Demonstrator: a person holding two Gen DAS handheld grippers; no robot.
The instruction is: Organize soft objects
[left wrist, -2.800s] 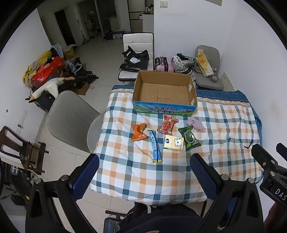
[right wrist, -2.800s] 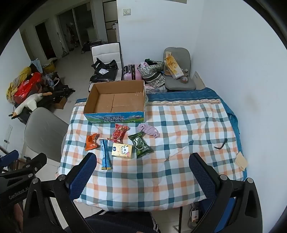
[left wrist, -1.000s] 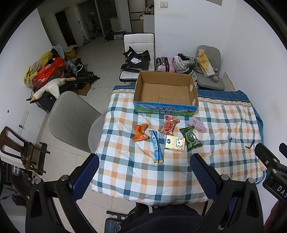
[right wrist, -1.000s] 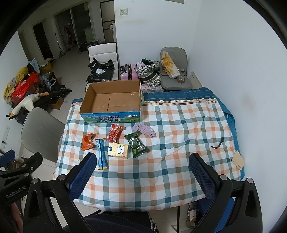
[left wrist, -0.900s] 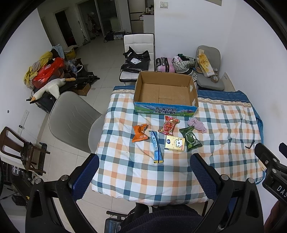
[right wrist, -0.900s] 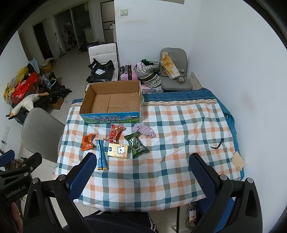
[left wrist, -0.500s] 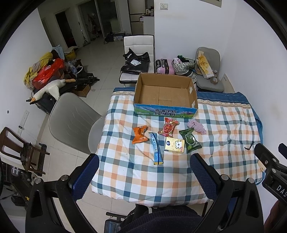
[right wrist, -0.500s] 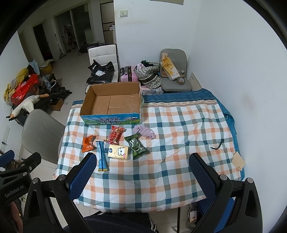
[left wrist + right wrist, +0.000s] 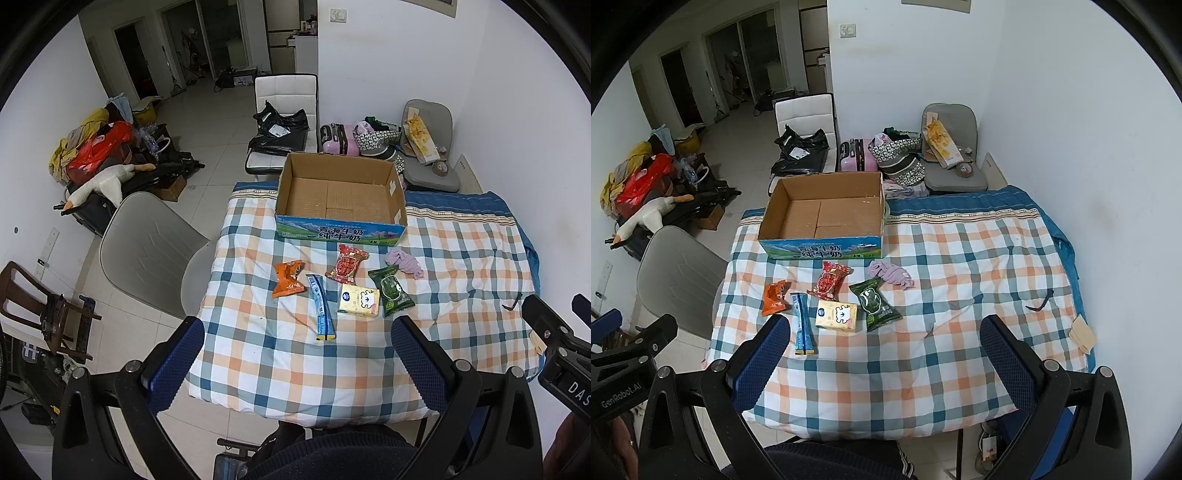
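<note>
Barely a drift since the earlier frames: both cameras have eased back a touch, so the table sits slightly smaller in view, and nothing on it has been shifted.

Here's the layout. The cardboard box (image 9: 341,201) stands open and bare at the far edge of the table (image 9: 258,369), left of centre, mouth up, ready to receive. Just in front of it, laid out in a loose cluster on the checked cloth, wait the soft things: the orange packet (image 9: 287,283) nearest the left edge, the blue stick pack (image 9: 320,312) beside it, the red packet (image 9: 347,264) closest to the box, the yellow tissue pack (image 9: 359,301) touching the green packet (image 9: 391,291), and the lilac cloth (image 9: 403,261) off to the right. Spread flat and mostly apart, by the look of it, so each can be picked singly.

Now the tools. The left gripper (image 9: 295,363) hangs above the near edge, fingers spread wide, nothing between them, touching nothing. The right gripper (image 9: 882,360) matches it: splayed wide, empty, clear of the cloth. Each also shows at the rim of the other's view.

No pickup has begun; every piece lies outside the box.
</note>
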